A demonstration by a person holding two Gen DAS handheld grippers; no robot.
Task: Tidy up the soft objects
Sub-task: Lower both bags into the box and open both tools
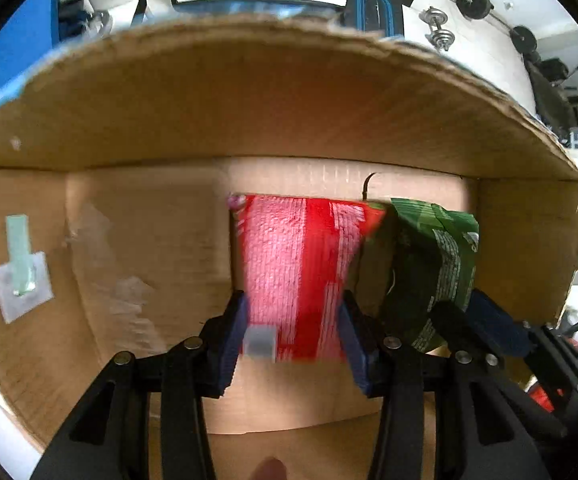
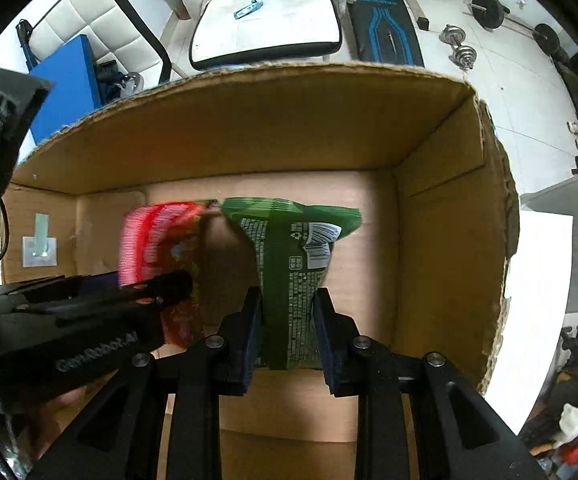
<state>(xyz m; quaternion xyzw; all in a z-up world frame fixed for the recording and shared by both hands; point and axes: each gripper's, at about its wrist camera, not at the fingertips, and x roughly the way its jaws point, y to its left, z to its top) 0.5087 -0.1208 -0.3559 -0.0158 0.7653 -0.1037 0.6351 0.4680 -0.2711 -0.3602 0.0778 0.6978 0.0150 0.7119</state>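
Both grippers hang down inside an open cardboard box [image 1: 249, 112]. My left gripper [image 1: 293, 320] is shut on a red and pink snack bag [image 1: 297, 256], whose far end reaches toward the box floor. Just to its right hangs a green snack bag [image 1: 441, 256], held by the other gripper's dark fingers. In the right wrist view my right gripper [image 2: 287, 320] is shut on that green snack bag [image 2: 289, 248], which shows small print and a barcode. The red bag [image 2: 157, 240] and the left gripper's black body [image 2: 89, 320] sit close on its left.
The box [image 2: 441, 220] has tall brown walls on all sides; a white label with a pale green strip [image 1: 21, 264] sticks to its floor at the left. Beyond the box are a white cushioned chair [image 2: 265, 24], a blue panel [image 2: 69, 84], dumbbells [image 2: 461, 48] and white floor tiles.
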